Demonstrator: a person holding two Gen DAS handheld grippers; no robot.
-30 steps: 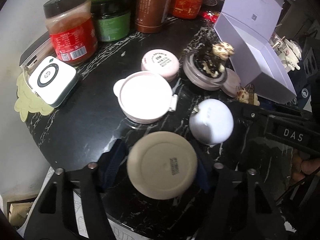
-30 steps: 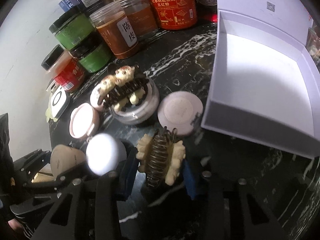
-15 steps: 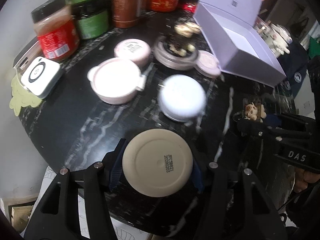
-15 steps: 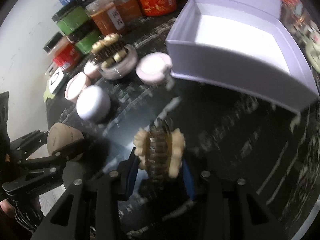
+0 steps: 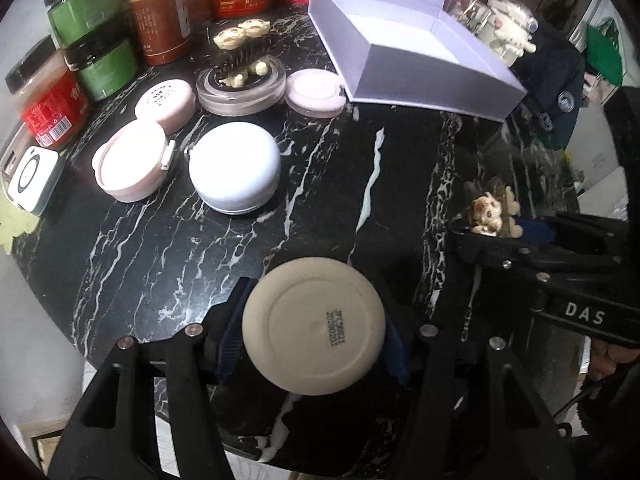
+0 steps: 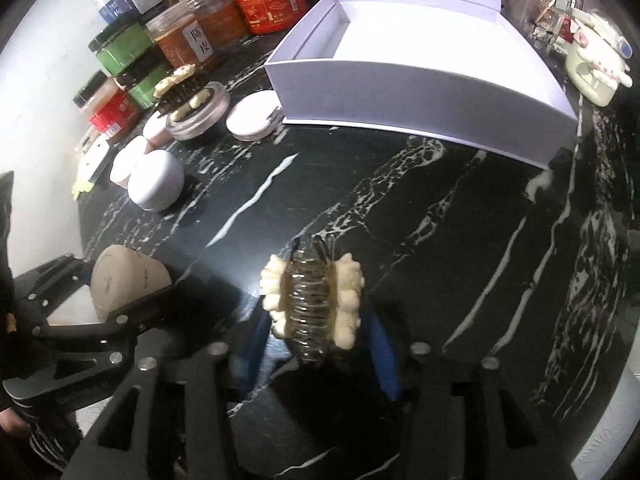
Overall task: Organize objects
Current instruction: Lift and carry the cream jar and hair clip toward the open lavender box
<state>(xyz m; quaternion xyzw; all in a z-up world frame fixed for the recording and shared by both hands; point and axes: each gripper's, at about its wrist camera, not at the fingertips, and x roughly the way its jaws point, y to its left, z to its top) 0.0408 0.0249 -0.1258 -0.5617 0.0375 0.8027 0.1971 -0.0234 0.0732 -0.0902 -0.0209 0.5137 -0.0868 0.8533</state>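
Round black marble table with white veins (image 5: 328, 184) carries everything. Open white rectangular cardboard box (image 6: 424, 92) at the far side, lid up, inside bare as far as I can see. Row of plastic jars with green, red and brown contents (image 5: 132, 28) along the far left edge.

Loose on the table, left of the box: white domed round case (image 5: 234, 172), pink round case with a hinge tab (image 5: 130, 166), clear glass round dish (image 5: 240, 88) with a dark claw clip on top, and two smaller pink compacts beside it.

Left gripper (image 5: 314, 332) is clamped on a beige round compact (image 5: 314, 326), flat base toward the camera, held over the near table edge. Right gripper (image 6: 316, 320) is closed on a clear claw hair clip with cream flower trim (image 6: 312, 306), squeezed across its sides, above bare marble and well apart from the box.

Judgement: both items look headed for the box.

Risks:
- Compact is gripped on its curved rim, so it could pivot or squirt out and fall off the table edge.
- Clip is springy and lumpy; it could twist or pop loose mid-carry.
- Both grippers converging on the box could collide.
- Low approach could clip the box wall and shove it into the compact beside it.
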